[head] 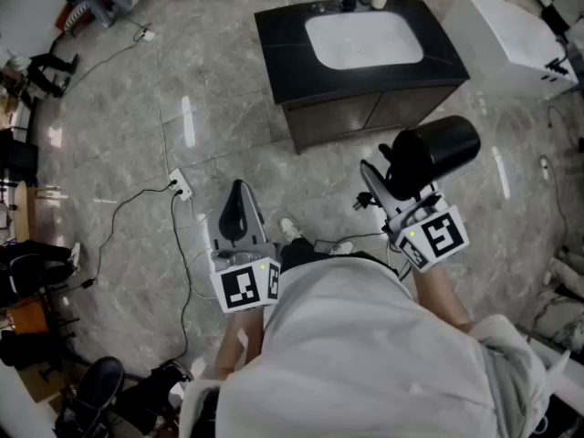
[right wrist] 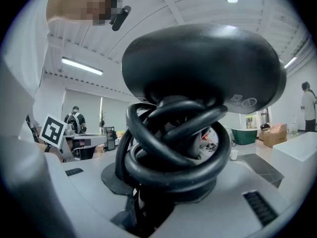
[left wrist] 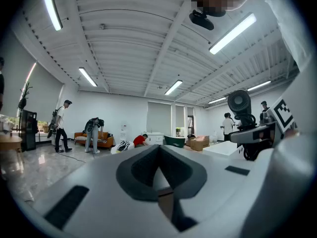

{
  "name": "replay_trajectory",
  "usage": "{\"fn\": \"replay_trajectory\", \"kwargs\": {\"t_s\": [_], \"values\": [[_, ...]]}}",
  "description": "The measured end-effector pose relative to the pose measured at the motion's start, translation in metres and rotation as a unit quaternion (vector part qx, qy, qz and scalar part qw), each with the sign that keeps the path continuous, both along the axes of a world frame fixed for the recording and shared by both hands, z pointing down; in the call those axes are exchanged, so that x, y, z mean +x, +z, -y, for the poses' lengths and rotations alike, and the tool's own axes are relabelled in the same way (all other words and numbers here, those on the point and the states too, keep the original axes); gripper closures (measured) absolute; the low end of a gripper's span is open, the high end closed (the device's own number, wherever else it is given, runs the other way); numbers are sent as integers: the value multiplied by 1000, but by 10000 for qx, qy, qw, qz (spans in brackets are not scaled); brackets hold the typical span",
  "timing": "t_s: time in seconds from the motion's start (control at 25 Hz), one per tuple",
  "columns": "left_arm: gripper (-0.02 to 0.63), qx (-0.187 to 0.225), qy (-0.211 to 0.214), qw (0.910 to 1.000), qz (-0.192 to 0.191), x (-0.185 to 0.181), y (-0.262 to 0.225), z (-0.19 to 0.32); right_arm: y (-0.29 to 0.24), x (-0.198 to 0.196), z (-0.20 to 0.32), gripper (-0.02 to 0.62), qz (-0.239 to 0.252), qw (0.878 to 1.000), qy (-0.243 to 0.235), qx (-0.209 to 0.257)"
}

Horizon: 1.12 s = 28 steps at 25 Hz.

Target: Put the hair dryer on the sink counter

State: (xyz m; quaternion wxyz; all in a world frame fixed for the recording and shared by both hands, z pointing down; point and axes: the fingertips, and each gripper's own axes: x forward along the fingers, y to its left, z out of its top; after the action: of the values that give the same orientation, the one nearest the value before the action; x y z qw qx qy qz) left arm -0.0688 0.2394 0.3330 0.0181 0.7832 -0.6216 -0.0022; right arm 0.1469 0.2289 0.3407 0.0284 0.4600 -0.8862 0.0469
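Two grippers reach forward from the person's white-clad body. The left gripper (head: 239,190) is held level with its jaws pressed together on nothing. The right gripper (head: 392,185) is angled up and to the right, clamped on the cord-wrapped (right wrist: 173,148) handle of the black hair dryer (head: 436,151). Held in the air, the hair dryer's barrel runs from lower left to upper right in the head view. Farther out, a power strip (head: 181,185) lies on the floor (head: 228,108), a stretch of which separates the dryer from the dark sink counter (head: 283,35) and its white basin (head: 363,39).

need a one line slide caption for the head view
Right tongs grip a black hair dryer, short of the black-topped sink counter; left tongs shut, empty.
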Motion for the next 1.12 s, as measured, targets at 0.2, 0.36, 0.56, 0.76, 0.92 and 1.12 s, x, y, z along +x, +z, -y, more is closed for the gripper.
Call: {"fn": "replay_trajectory", "kwargs": {"t_s": [0.2, 0.36, 0.56, 0.76, 0.92, 1.12], "values": [[604, 233, 38, 9997, 108, 7, -6, 0, -6, 5, -3, 414, -326, 9990, 89, 287], [604, 236, 84, 9997, 67, 9, -7, 3, -12, 6, -4, 415, -320, 9988, 103, 364], [604, 194, 69, 9998, 74, 6, -6, 4, -12, 4, -1, 415, -208, 9993, 91, 313], [604, 127, 4, 9999, 46, -1, -2, 8, -10, -2, 4, 414, -61, 9997, -10, 244], [603, 96, 6, 10000, -3, -4, 1, 10, -11, -2, 6, 415, -72, 9996, 21, 288], [604, 35, 67, 10000, -58, -10, 4, 25, -16, -5, 19, 414, -127, 9995, 95, 285]]}}
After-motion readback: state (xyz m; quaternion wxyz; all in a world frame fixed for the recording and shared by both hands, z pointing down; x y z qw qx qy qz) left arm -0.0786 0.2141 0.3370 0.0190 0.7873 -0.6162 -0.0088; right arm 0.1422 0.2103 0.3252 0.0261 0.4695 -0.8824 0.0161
